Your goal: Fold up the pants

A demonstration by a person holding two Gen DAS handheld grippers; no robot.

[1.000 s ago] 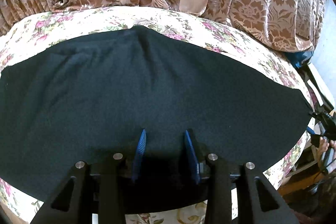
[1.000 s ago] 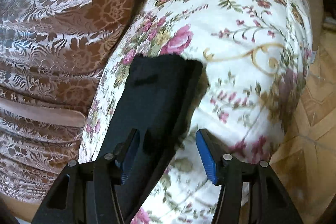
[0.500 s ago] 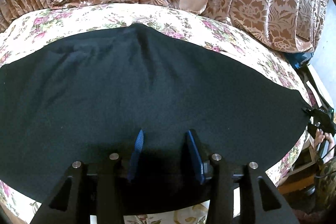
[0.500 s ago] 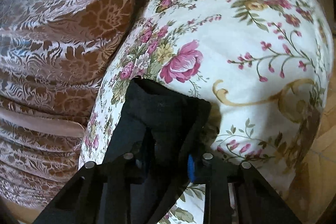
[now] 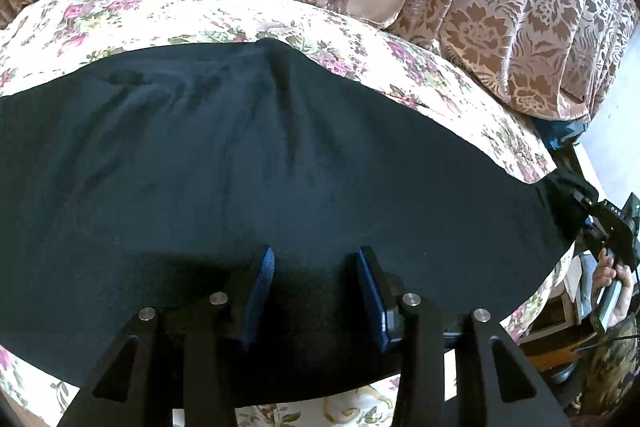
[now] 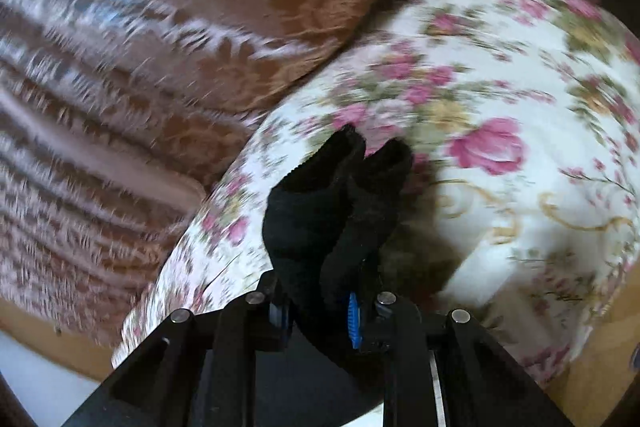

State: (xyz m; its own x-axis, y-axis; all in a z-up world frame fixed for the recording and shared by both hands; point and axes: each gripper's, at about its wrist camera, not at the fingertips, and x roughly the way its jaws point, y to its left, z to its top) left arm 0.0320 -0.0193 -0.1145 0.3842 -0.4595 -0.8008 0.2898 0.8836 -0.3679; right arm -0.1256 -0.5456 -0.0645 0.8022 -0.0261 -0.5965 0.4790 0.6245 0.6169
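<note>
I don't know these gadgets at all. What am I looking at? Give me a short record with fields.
surface: flowered bedspread
garment: black pants, spread flat across it
left gripper: jaws apart over the near edge of the cloth, not pinching it
right gripper: jaws closing on a bunched end of the pants, lifted off the bedspread
behind: brown patterned drapery

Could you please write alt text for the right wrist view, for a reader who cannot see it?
The right gripper, its jaws closing, pinches a bunched end of the black pants above a floral bedspread. A brown patterned cover lies to the left; the picture is motion-blurred.
</note>
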